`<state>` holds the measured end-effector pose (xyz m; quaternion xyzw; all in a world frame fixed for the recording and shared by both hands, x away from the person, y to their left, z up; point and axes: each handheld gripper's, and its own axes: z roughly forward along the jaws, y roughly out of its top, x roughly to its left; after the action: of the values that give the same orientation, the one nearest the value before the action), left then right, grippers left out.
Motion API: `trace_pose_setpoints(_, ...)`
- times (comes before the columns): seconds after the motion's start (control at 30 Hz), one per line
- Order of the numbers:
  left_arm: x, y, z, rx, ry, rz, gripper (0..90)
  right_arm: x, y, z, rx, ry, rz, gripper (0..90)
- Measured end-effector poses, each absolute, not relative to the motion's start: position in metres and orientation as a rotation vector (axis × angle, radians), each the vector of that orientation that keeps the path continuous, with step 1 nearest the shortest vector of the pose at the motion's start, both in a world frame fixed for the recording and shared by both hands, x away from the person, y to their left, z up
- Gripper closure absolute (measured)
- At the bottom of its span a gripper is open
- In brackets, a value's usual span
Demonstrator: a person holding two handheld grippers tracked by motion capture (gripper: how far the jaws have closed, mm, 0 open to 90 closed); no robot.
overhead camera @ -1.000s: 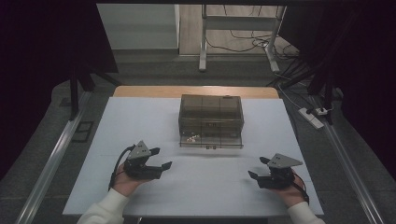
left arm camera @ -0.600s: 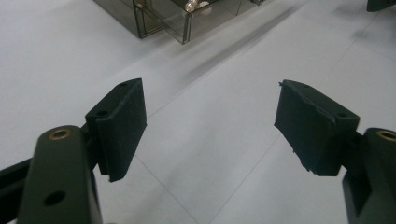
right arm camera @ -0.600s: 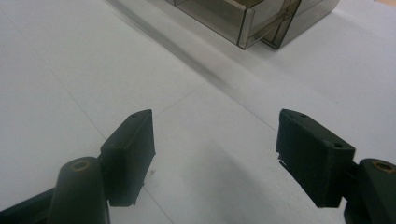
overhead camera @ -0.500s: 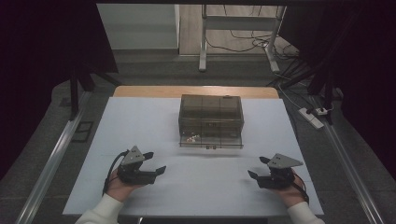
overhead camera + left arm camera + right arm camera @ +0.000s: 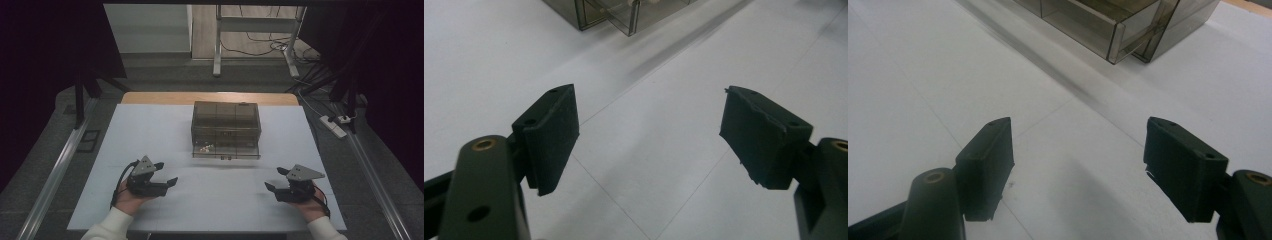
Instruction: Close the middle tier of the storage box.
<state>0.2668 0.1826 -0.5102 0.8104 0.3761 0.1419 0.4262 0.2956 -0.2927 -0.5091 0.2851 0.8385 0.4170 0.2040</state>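
A smoky see-through drawer box [image 5: 226, 122] stands at the middle of the white table [image 5: 150, 125]. Its bottom drawer [image 5: 226, 151] is pulled out toward me, with small pale pieces at its left end. My left gripper [image 5: 166, 172] rests at the near left, open, with nothing between its pads [image 5: 554, 130]. My right gripper [image 5: 274, 178] rests at the near right, open and empty too. In the left gripper view, the left gripper [image 5: 649, 97] faces the box corner [image 5: 609, 12]. In the right gripper view, the right gripper [image 5: 1078, 125] faces the open drawer [image 5: 1108, 25].
A wide strip of bare white table lies between the grippers and the box. A wooden edge [image 5: 150, 97] borders the far side of the table. Metal rails [image 5: 60, 165] run along both sides. A power strip [image 5: 334, 126] and cables lie on the floor at the right.
My left gripper has drifted slightly toward the near edge of the table. The right gripper and the box have stayed put.
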Motion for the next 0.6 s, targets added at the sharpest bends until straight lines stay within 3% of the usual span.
trace_pose_setpoints(0.6, 0.268, 0.182, -0.512, 2.042, 0.947, 0.358, 22.1, 0.298, -0.281, -0.497, 0.815, 2.324, 1.259, 31.7)
